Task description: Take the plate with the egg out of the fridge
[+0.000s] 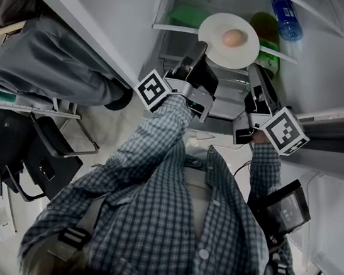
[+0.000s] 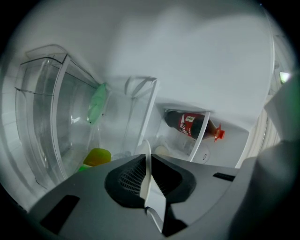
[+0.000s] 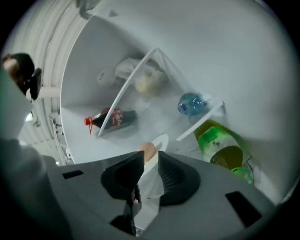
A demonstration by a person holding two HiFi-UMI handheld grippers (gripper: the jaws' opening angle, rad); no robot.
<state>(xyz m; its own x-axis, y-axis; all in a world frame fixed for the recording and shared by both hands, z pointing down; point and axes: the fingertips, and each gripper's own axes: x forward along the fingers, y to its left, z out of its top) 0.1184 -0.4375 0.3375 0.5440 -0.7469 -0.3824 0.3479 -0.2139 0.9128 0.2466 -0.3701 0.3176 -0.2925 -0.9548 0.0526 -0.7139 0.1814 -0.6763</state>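
A white plate [image 1: 226, 57] with a brown egg [image 1: 232, 38] on it is held just in front of the open fridge's shelves. My left gripper [image 1: 201, 45] is shut on the plate's left rim; in the left gripper view the thin white plate [image 2: 154, 197] is pinched edge-on between the pads of the gripper [image 2: 147, 161]. My right gripper [image 1: 255, 69] sits by the plate's right rim. In the right gripper view its jaws [image 3: 151, 161] stand slightly apart, with the plate [image 3: 160, 141] and egg [image 3: 148, 151] showing through the gap.
Inside the fridge are a green bottle [image 1: 266, 29], a blue-capped water bottle [image 1: 285, 17] and a cola bottle [image 2: 190, 124] lying on a door rack. A clear drawer [image 2: 42, 117] holds a yellow-green item [image 2: 97, 157]. The open fridge door [image 1: 81, 13] stands at the left.
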